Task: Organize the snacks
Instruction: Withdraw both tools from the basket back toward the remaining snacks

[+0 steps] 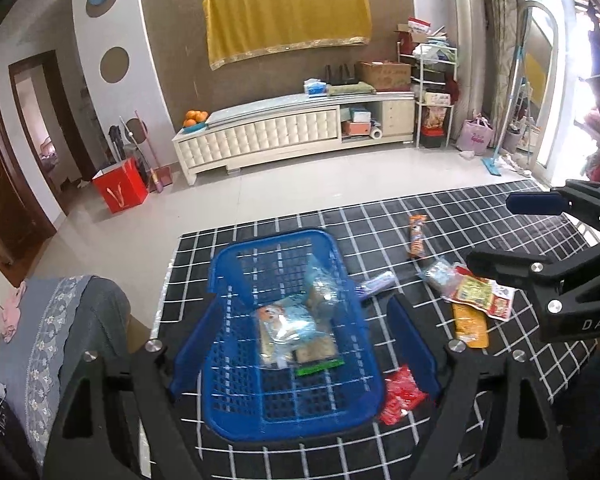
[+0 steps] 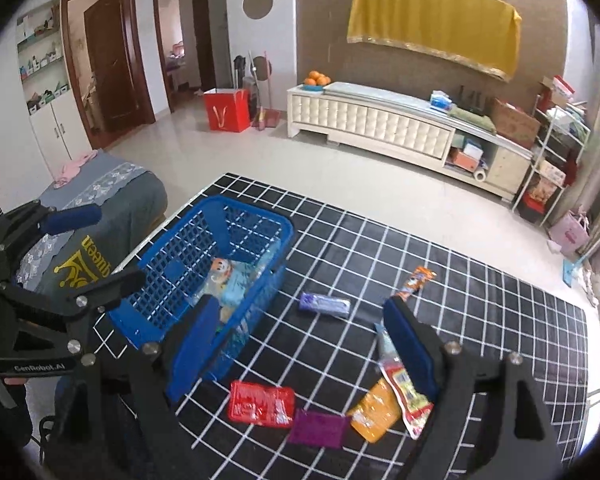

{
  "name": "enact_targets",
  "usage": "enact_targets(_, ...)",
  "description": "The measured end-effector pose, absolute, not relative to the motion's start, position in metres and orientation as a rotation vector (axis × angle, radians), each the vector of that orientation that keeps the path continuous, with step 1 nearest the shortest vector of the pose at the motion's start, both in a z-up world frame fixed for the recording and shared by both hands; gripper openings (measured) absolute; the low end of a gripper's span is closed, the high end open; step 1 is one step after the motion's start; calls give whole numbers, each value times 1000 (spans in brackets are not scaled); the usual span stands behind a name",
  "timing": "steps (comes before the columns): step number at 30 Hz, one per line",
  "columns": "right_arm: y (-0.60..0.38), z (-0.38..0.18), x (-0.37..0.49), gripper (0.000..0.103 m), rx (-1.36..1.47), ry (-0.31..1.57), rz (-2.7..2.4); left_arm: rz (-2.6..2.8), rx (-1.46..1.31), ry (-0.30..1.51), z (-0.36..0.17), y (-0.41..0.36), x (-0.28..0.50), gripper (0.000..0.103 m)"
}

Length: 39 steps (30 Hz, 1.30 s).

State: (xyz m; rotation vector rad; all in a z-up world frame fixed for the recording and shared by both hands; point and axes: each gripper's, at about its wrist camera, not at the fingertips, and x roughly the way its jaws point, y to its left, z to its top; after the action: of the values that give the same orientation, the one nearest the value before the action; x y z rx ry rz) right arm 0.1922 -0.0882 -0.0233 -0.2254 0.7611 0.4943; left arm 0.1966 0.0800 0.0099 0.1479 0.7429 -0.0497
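Observation:
A blue plastic basket stands on the black grid tablecloth and holds several blue-and-white snack packets. My left gripper hovers over the basket, open and empty. My right gripper is open and empty above the loose snacks to the basket's right: a red packet, a purple packet, an orange packet, a yellow-red packet, a purple-white bar and an orange stick. Each gripper also shows in the other's view, right gripper, left gripper.
A grey lace-trimmed sofa cover lies left of the table, close to the basket. Beyond the table's far edge is pale tiled floor, a red bag and a long white cabinet.

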Motion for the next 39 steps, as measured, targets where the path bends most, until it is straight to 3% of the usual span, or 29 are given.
enact_targets(19, -185, -52, 170, 87, -136, 835, 398, -175, 129, 806, -22, -6, 190, 82)
enact_targets(39, -228, -143, 170, 87, -71, 1003, 369, -241, 41, 1012, -116, -39, 193, 82)
